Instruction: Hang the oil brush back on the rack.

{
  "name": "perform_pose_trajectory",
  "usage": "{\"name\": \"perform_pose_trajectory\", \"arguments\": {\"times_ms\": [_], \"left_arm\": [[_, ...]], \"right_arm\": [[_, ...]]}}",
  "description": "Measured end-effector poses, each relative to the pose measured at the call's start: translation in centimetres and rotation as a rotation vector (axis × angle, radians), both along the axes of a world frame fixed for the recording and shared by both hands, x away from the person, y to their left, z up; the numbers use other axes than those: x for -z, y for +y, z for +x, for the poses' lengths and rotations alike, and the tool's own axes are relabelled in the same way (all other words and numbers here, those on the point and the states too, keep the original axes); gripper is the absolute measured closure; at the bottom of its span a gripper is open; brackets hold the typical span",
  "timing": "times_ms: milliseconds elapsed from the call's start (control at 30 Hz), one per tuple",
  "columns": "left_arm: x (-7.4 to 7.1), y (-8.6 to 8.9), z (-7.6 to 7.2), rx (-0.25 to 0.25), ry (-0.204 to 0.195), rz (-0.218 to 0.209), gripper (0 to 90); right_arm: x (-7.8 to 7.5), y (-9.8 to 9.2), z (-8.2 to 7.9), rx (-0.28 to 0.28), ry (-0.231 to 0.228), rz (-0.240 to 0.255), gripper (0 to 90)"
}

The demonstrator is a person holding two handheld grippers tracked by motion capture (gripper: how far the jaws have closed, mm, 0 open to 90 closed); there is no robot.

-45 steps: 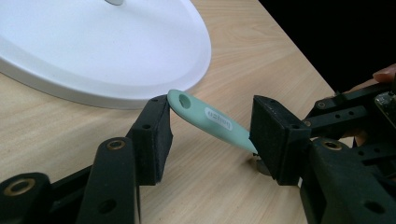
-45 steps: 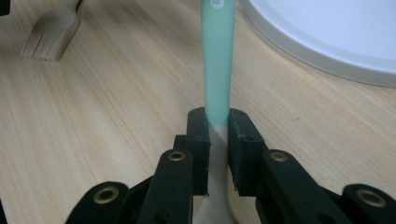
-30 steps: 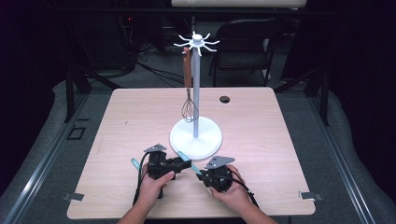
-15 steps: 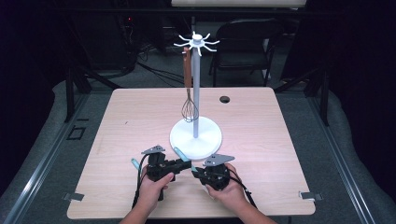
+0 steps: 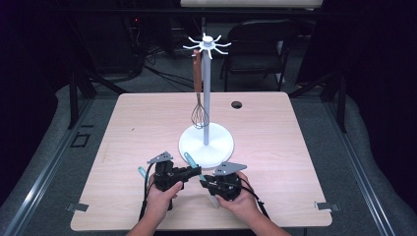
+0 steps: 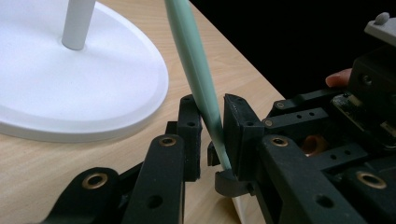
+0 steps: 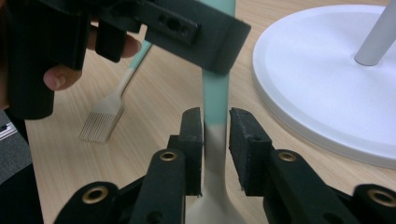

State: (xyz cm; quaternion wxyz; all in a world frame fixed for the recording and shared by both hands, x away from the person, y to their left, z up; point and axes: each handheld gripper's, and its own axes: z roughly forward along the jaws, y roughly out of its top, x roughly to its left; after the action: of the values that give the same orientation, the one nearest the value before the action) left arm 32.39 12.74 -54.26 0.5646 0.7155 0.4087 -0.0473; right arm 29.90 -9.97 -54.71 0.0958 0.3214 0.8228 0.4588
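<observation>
In the high view we cannot make out the lower end of the mint-green-handled utensil (image 5: 191, 160), because the two black grippers and the hands crowd over it near the front edge of the pale wooden table (image 5: 123, 128). In the right gripper view the utensil (image 7: 215, 116) is cut off at the bottom, so we cannot tell what kind of head it carries. Its handle is smooth and mint green, changing to a pale cream neck that widens downward. The left gripper (image 6: 210, 126) has just been closing, and in its own view we see the two black pads pinching the green handle, which rises slanted toward the round white base of the utensil stand (image 6: 70, 74). The right gripper (image 7: 215, 135) has just been opening; the cream neck stands between its pads, against the left one with a narrow gap at the right, so it no longer pinches the utensil. Farther left in the right gripper view a second mint-handled brush with cream bristles (image 7: 105, 116) lies flat on the table. A brown-handled wire whisk (image 5: 198, 93) hangs from the stand.
</observation>
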Motion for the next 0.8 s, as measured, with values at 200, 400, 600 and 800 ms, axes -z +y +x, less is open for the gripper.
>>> {"name": "perform_pose_trajectory", "arguments": {"times_ms": [200,400,600,800], "left_arm": [[-0.7,0.2,0.0,-0.004,-0.034,0.005,79.2],[-1.0,-0.1,-0.3,-0.004,-0.051,0.018,79.3],[-0.6,-0.7,-0.5,0.017,-0.035,0.017,79.0],[-0.3,-1.2,-0.5,0.036,-0.029,0.029,80.5]], "right_arm": [[0.2,-0.3,-0.4,-0.009,0.006,-0.04,73.6],[0.1,-0.3,-0.5,-0.009,-0.011,-0.03,80.3],[-0.1,-0.5,-0.4,0.005,-0.011,-0.014,81.1],[-0.1,-0.6,-0.2,0.011,-0.008,0.007,81.1]]}}
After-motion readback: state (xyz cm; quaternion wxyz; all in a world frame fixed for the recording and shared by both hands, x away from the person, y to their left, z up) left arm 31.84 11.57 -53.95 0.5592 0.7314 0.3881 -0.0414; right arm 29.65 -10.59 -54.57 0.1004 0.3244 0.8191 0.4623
